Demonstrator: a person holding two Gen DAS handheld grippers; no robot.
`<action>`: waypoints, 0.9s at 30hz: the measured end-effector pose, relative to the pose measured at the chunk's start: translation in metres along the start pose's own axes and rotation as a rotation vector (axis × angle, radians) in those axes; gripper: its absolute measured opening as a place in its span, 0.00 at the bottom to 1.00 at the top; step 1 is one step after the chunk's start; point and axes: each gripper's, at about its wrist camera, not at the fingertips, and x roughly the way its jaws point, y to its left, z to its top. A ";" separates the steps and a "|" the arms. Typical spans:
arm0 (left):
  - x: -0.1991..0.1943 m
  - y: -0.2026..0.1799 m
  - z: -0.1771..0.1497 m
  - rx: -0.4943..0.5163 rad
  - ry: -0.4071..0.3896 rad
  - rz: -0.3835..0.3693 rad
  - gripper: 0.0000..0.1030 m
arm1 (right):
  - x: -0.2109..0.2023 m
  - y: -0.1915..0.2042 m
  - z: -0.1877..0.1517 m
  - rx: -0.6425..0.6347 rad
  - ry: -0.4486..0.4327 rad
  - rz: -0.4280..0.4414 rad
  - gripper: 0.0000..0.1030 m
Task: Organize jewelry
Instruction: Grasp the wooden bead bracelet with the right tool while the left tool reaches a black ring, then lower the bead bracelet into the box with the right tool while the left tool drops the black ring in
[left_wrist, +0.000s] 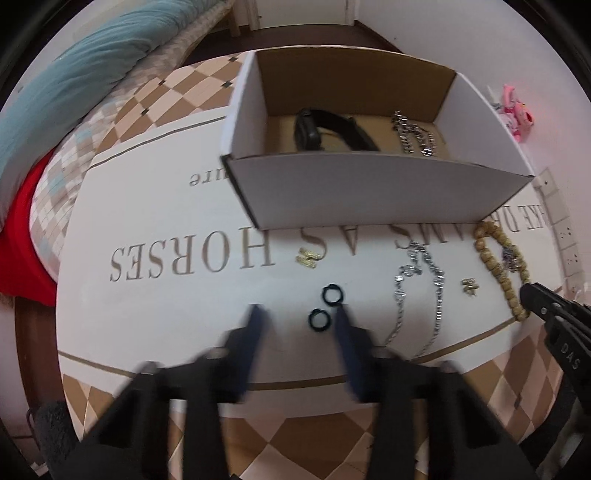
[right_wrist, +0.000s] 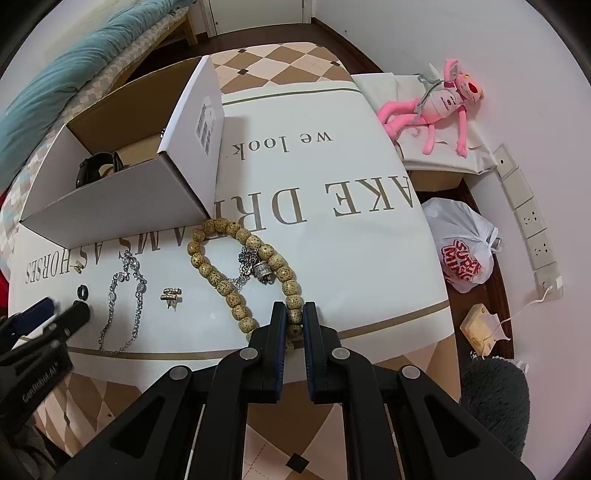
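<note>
My left gripper is open just above the white cloth, its fingers either side of two black rings. My right gripper is shut on the near end of a tan bead bracelet, which still lies on the cloth; it also shows in the left wrist view. A silver chain and two gold earrings lie between them. The open cardboard box behind holds a black watch and a silver chain.
A pink plush toy lies on a cloth bag at the far right. A white plastic bag sits on the floor beside the table. Wall sockets are at the right. A bed with a teal blanket is at the left.
</note>
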 end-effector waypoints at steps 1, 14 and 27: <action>-0.001 -0.002 0.000 0.007 0.002 -0.003 0.14 | 0.000 0.000 0.000 0.001 0.002 0.001 0.09; -0.039 0.008 -0.002 0.008 -0.032 -0.046 0.10 | -0.053 0.005 0.002 0.010 -0.055 0.177 0.09; -0.112 0.033 0.056 -0.030 -0.130 -0.184 0.10 | -0.160 0.029 0.053 -0.102 -0.197 0.361 0.09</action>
